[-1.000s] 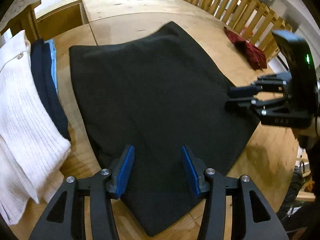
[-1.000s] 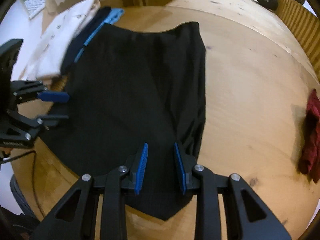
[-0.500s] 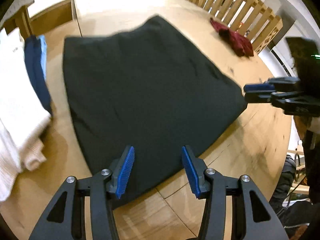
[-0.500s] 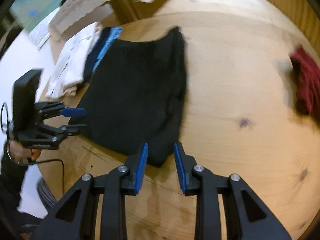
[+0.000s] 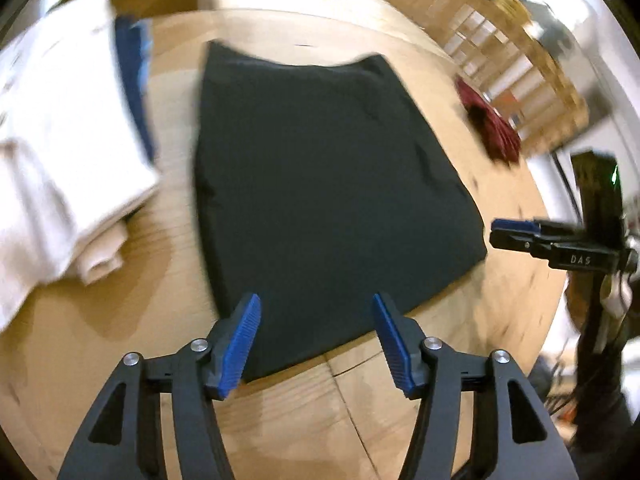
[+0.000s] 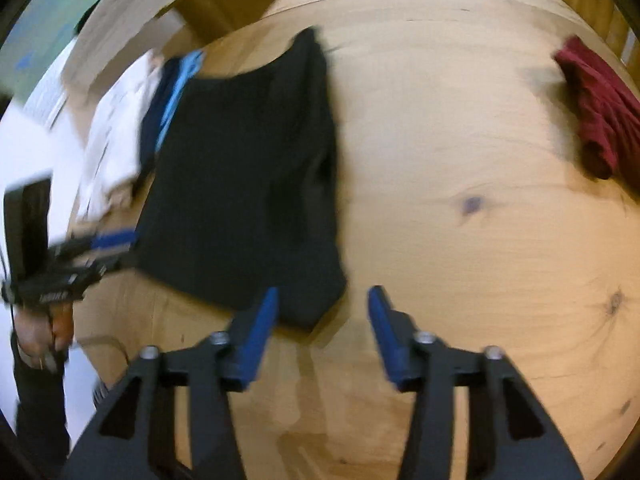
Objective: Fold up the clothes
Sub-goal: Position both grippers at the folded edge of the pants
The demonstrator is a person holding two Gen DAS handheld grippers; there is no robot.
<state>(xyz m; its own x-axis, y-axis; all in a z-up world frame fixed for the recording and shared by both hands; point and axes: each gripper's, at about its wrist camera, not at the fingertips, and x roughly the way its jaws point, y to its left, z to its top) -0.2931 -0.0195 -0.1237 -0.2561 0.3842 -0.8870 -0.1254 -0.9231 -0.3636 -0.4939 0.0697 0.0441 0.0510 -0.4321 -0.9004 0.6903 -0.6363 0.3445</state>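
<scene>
A black garment (image 5: 320, 184) lies folded flat on the round wooden table (image 5: 280, 420). My left gripper (image 5: 316, 320) hovers over its near edge. Its blue pads (image 5: 240, 344) stand apart, the jaws are opening, and nothing is pinched between them. My right gripper (image 6: 323, 312) hangs over bare wood just past the garment's near corner (image 6: 312, 312), jaws opening and empty. Each gripper shows in the other's view: the right gripper (image 5: 495, 233) beside the cloth's right corner, the left gripper (image 6: 128, 252) at its left corner.
A white knit stack (image 5: 60, 160) and a navy and blue garment (image 5: 132, 80) lie left of the black one. A crumpled dark red garment (image 6: 600, 112) sits at the far right. A wooden slatted railing (image 5: 520, 60) runs behind. A person's hand (image 6: 40, 332) holds the left gripper.
Both grippers have drawn back from over the black garment to its near edge and rolled. The right jaws have spread much wider, the left jaws slightly wider.
</scene>
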